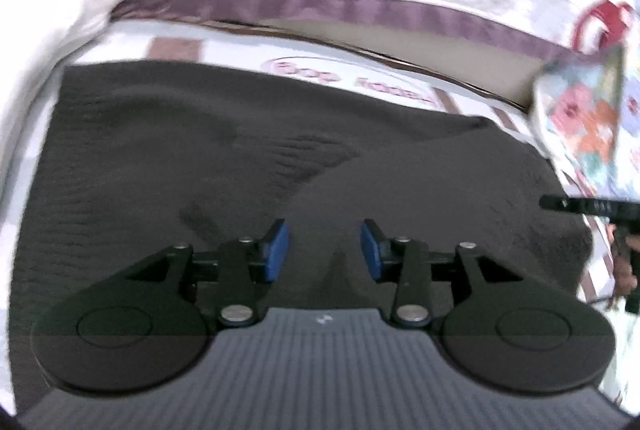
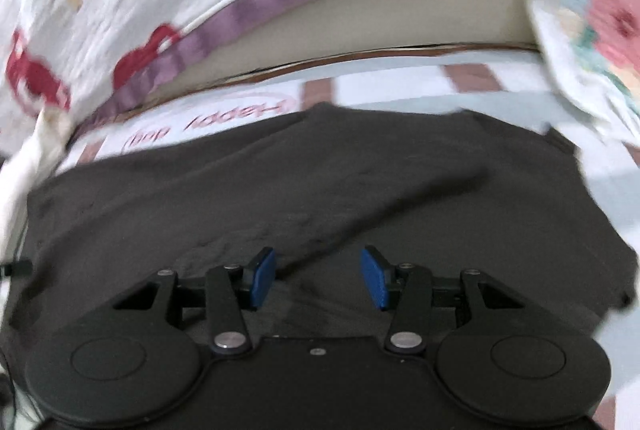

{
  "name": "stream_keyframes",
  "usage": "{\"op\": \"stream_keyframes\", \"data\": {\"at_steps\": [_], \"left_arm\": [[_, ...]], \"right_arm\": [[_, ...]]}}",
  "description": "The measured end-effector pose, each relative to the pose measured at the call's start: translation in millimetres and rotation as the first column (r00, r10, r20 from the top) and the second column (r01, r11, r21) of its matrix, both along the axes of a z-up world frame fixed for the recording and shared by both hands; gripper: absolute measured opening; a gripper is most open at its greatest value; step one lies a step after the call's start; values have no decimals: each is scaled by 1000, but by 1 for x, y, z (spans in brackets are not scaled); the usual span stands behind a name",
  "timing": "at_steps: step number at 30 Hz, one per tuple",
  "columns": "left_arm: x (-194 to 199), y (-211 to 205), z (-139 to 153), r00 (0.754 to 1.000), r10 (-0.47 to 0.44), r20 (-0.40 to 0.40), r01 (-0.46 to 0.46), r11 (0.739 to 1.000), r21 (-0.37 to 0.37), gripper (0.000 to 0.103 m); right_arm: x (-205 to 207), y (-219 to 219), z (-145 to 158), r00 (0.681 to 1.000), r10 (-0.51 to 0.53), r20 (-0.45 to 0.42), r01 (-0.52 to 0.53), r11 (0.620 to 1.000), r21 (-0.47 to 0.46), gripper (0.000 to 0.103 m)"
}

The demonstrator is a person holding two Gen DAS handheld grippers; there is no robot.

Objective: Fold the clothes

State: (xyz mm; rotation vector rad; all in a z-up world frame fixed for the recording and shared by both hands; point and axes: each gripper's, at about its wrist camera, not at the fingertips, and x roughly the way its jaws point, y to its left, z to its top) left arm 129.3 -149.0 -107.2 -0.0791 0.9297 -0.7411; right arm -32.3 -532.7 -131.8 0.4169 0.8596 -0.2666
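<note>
A dark grey garment [image 1: 168,150] is lying spread flat on a white sheet [image 1: 224,50] with brown stripes and pink lettering, its long axis running left to right across both views, one fold lapping over its right part. The left gripper [image 1: 324,250] and the right gripper [image 2: 318,280] are hanging above it, blue pads parted, gripping nothing.

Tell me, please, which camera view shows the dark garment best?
The right wrist view shows the dark garment best: its far edge and both side edges are visible against the striped sheet. The left wrist view shows the same garment closer, with a folded flap on top, but its near part is hidden by the left gripper.
</note>
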Motion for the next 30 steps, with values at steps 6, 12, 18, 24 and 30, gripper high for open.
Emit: {"op": "stream_keyframes", "data": {"at_steps": [6, 12, 18, 24, 30], "left_arm": [[-37, -42, 2, 991, -133, 34, 133, 991, -16, 41], [-64, -90, -10, 979, -201, 42, 198, 978, 60, 41], [-94, -149, -14, 962, -273, 19, 271, 960, 74, 44], [-106, -205, -21, 948, -303, -95, 297, 952, -76, 44], [-130, -232, -37, 930, -361, -62, 363, 932, 10, 44]], "right_arm": [[-74, -58, 0, 963, -264, 60, 257, 961, 101, 53], [-137, -104, -15, 879, -471, 76, 428, 848, 311, 53], [-157, -115, -32, 865, -496, 70, 442, 822, 359, 53], [-153, -125, -47, 870, -487, 79, 423, 819, 388, 54], [-148, -138, -54, 880, -462, 112, 406, 853, 329, 53]]}}
